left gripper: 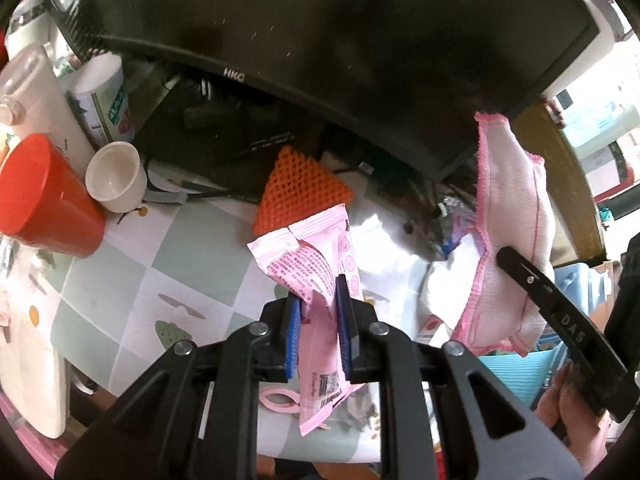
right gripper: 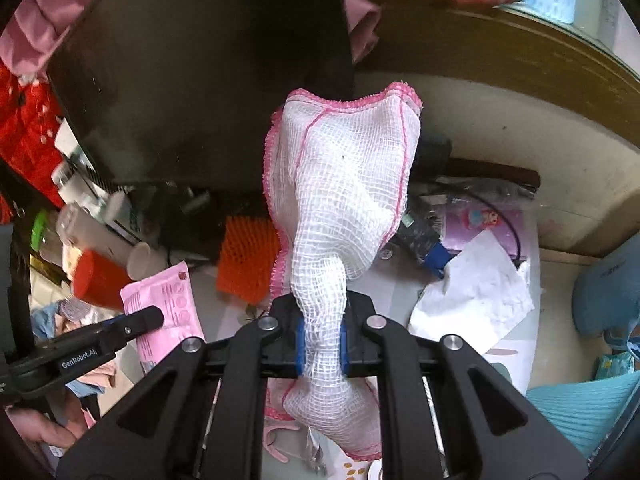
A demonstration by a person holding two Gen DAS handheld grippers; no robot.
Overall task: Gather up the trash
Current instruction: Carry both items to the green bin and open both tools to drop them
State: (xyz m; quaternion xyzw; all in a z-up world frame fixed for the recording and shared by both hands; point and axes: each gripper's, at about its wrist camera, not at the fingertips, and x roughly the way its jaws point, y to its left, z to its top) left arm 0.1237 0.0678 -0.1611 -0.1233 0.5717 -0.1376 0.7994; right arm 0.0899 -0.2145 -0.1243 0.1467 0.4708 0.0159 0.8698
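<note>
- Above the table, both hand-held grippers are carrying something: the left hand-held gripper is clamping nearly shut on a pink wrapper, blue pads pressing the middle of it, top end sticking up toward 12 o'clock, bottom end hanging toward 6.
- The right hand-held gripper is squeezing nearly shut on a white mesh cloth with pink edging, bunched at the waist between the pads, wide end flaring toward 12 o'clock in front of the black monitor.
- Doing it well, my read: keeping both grips tight while carrying, since the wrapper is slick and the cloth is only pinched at a narrow twist; keeping the dangling ends clear of the red cup and white cup at 9 o'clock, and of the monitor edge.
- More likely trash is lying on the table: an orange foam net just behind the wrapper at 12 o'clock, crumpled white paper at 3 o'clock in the right view.
- Hard to make out: no bin is showing for sure; the blue ribbed thing at 4 o'clock is cut off, cannot tell if it is the bin.
- The clutter under the monitor is dark and blurred; the wrapper's print is unreadable; only a bit of the person's hand is showing at the edge.
</note>
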